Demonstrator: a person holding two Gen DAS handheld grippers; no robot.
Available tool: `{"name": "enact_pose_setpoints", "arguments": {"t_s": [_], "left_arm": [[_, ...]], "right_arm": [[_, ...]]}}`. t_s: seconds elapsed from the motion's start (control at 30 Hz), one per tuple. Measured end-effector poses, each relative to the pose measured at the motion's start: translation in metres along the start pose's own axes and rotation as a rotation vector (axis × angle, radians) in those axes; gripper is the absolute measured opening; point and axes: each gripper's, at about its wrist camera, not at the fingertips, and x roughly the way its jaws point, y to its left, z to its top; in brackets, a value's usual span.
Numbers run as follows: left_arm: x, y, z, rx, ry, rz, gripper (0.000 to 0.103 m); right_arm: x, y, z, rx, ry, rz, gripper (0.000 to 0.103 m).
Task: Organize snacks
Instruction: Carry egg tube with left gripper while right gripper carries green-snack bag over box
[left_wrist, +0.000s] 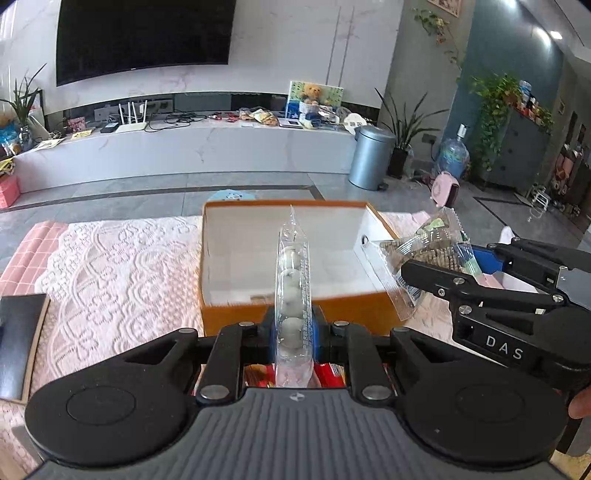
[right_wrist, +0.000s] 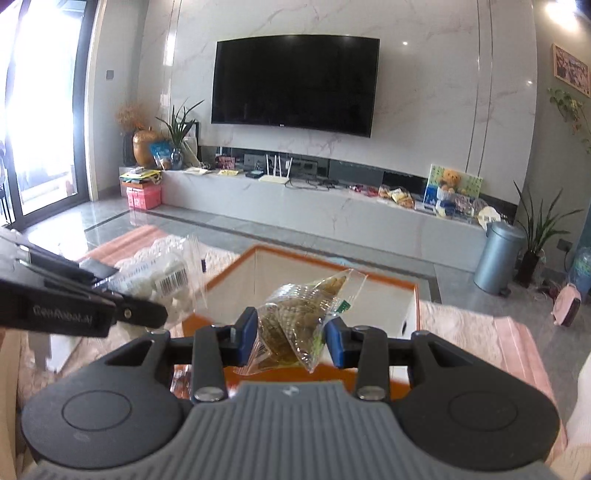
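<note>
Two snacks aloft | orange box (left_wrist: 291, 314) open on counter (left_wrist: 122, 266), apparently empty | left claw (left_wrist: 293, 332) clenched on clear packet of white balls (left_wrist: 293, 280) near box's front wall | right claw (right_wrist: 291, 332) clenched on brown-biscuit bag (right_wrist: 295, 317) by right wall | advice: carry each past the rim, lower, release apart.

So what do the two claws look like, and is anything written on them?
Both are black with blue pads on the fingertips and silver screws. Each has a ribbed grey body with round black discs. The right claw says "DAS" in white; the left claw says "GenRobot.ai".
</note>
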Motion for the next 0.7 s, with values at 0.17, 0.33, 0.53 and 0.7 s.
{"name": "enact_pose_setpoints", "arguments": {"t_s": [0.17, 0.33, 0.53, 0.7], "left_arm": [[0.011, 0.008, 0.022, -0.028, -0.026, 0.019, 0.018], [0.027, 0.01, 0.037, -0.005, -0.027, 0.031, 0.018], [0.063, 0.011, 0.049, 0.008, 0.054, 0.039, 0.018], [0.09, 0.018, 0.053, 0.007, 0.111, 0.05, 0.018]], "right_arm": [[0.024, 0.001, 0.025, -0.026, -0.002, -0.007, 0.037], [0.057, -0.005, 0.039, -0.009, 0.039, -0.004, 0.037], [0.099, -0.016, 0.049, 0.032, 0.112, -0.003, 0.037], [0.138, -0.028, 0.048, 0.065, 0.2, 0.005, 0.037]]}}
